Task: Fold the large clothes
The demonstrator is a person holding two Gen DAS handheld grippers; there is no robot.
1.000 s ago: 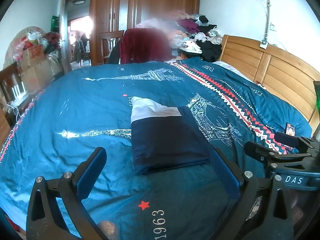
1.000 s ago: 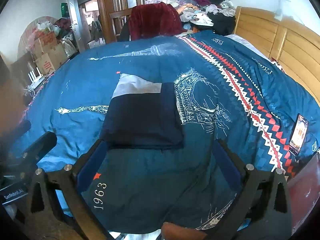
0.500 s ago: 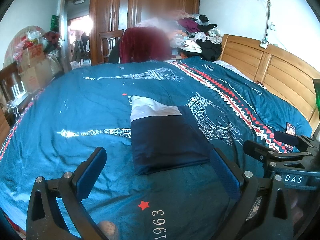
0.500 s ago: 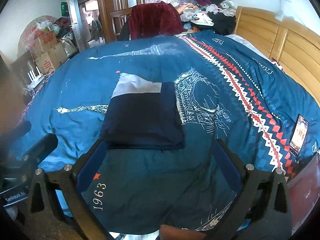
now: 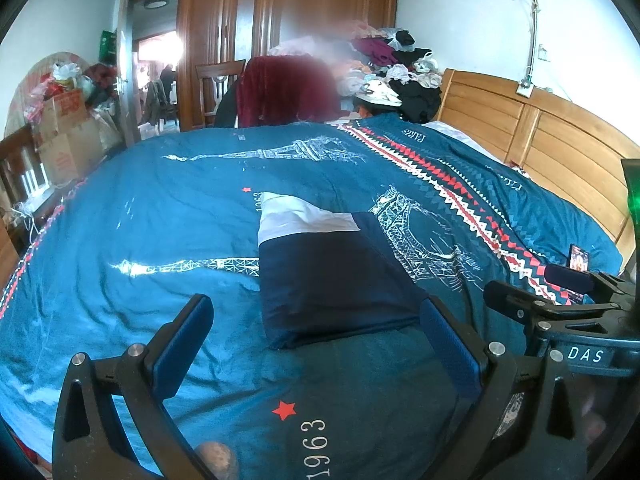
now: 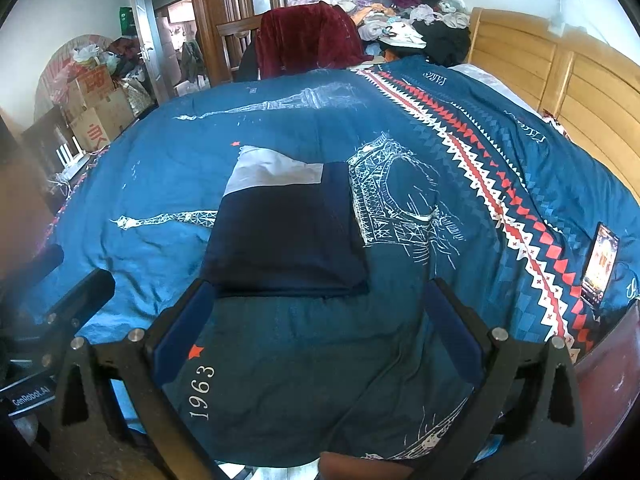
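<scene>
A folded navy garment (image 5: 332, 280) (image 6: 284, 236) with a white band at its far end lies flat in the middle of the blue bed cover. My left gripper (image 5: 316, 332) hovers just short of its near edge, open and holding nothing. My right gripper (image 6: 316, 316) is likewise open and empty, with its fingertips level with the garment's near corners. In the left wrist view the right gripper's black body (image 5: 560, 312) shows at the right edge; in the right wrist view the left one (image 6: 52, 312) shows at the left edge.
The blue Eiffel-tower bed cover (image 5: 160, 208) (image 6: 480, 184) fills the bed. A phone (image 6: 600, 264) (image 5: 578, 260) lies near the right side. A wooden headboard (image 5: 560, 152) stands at right, a clothes pile (image 5: 392, 68) and red-draped chair (image 6: 308, 40) at the back, boxes (image 6: 96, 108) at left.
</scene>
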